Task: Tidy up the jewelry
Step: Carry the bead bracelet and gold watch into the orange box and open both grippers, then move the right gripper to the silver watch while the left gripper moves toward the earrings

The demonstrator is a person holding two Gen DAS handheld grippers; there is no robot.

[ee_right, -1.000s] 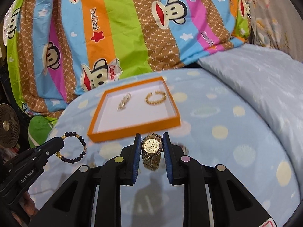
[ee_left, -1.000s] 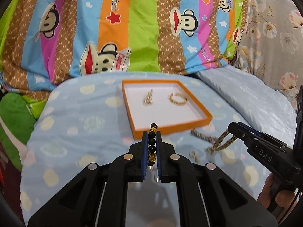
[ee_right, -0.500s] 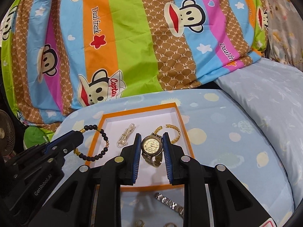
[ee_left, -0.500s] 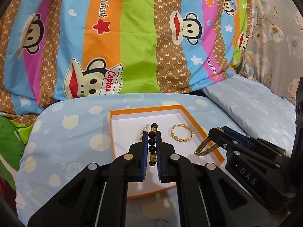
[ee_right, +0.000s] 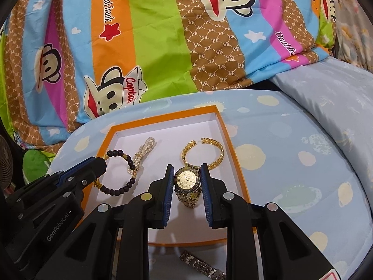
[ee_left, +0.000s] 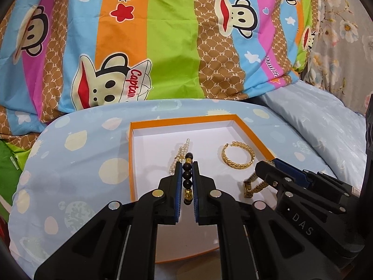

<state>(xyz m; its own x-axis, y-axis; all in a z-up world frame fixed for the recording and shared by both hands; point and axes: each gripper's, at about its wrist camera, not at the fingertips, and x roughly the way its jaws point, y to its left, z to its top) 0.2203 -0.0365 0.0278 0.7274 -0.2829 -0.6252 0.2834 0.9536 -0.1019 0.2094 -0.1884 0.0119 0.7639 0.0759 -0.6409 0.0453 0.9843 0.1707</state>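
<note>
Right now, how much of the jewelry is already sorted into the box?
Done: pearl strand and gold bangle lie in the orange box. In hand: left gripper holds the black bead bracelet, right gripper the gold watch, both over the box. Left: a silver band outside.

Both grippers now hang over the orange tray (ee_right: 235, 154), where a second ago they sat short of its near edge above the blue bedding. The left gripper (ee_left: 187, 179) has carried the black bead bracelet (ee_right: 121, 172) forward over the tray's left half, just beside the pearl strand (ee_right: 145, 150) lying there. The right gripper (ee_right: 187, 184) has brought the gold watch (ee_right: 187, 179) in over the white floor, close in front of the gold bangle (ee_right: 202, 151). The silver watch band (ee_right: 202, 266) on the bed now lies behind the right gripper's tips.
</note>
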